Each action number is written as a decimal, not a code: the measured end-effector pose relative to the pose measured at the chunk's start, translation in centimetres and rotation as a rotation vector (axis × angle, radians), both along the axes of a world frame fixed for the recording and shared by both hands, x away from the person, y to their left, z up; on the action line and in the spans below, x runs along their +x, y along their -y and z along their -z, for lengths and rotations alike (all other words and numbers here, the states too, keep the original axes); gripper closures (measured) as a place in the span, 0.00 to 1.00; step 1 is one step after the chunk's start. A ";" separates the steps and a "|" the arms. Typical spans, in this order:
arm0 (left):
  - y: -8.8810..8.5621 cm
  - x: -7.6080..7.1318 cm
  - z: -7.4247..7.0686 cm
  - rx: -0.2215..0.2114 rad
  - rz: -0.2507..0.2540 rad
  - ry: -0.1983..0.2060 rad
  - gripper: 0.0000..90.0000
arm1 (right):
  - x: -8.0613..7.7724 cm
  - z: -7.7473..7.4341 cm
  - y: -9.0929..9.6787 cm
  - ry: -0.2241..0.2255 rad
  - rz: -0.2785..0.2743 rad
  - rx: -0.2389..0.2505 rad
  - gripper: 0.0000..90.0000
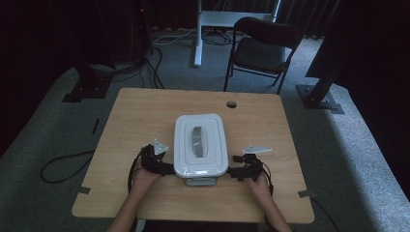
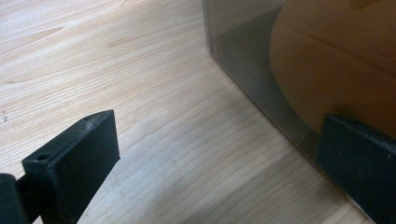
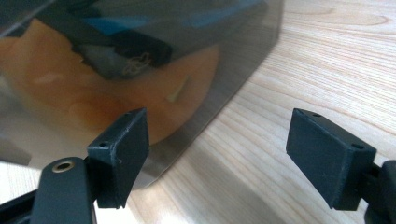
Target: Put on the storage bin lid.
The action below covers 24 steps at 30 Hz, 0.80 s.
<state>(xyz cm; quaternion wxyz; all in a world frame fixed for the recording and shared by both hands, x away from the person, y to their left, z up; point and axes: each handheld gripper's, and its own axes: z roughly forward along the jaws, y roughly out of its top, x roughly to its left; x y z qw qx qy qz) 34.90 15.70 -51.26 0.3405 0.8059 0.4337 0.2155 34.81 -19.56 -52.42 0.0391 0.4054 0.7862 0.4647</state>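
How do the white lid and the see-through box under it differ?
The lid is solid white with a grey handle on top; the box has smoky clear walls that show orange things inside. The lid shows whole in the high view, while each gripper view shows a corner of the box beside that gripper's open jaws. Both are rounded rectangles on the wooden table.

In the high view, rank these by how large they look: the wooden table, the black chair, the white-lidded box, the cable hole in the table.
1. Wooden table
2. Black chair, though it stands farther from the camera, so it looks smaller than it is
3. White-lidded box
4. Cable hole
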 end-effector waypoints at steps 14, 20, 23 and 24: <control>0.3 -0.3 0.5 -0.030 0.068 -0.013 0.00 | -1.0 -0.1 1.6 0.077 0.113 -0.045 0.15; -0.3 -0.5 1.0 -0.051 0.060 -0.017 0.00 | -1.0 0.2 2.5 0.077 0.163 -0.045 0.15; -0.6 -0.6 1.1 -0.060 0.063 -0.016 0.00 | -1.1 0.4 2.7 0.077 0.168 -0.050 0.15; -0.7 -0.7 1.2 -0.063 0.064 -0.014 0.00 | -1.1 0.4 2.7 0.077 0.168 -0.050 0.15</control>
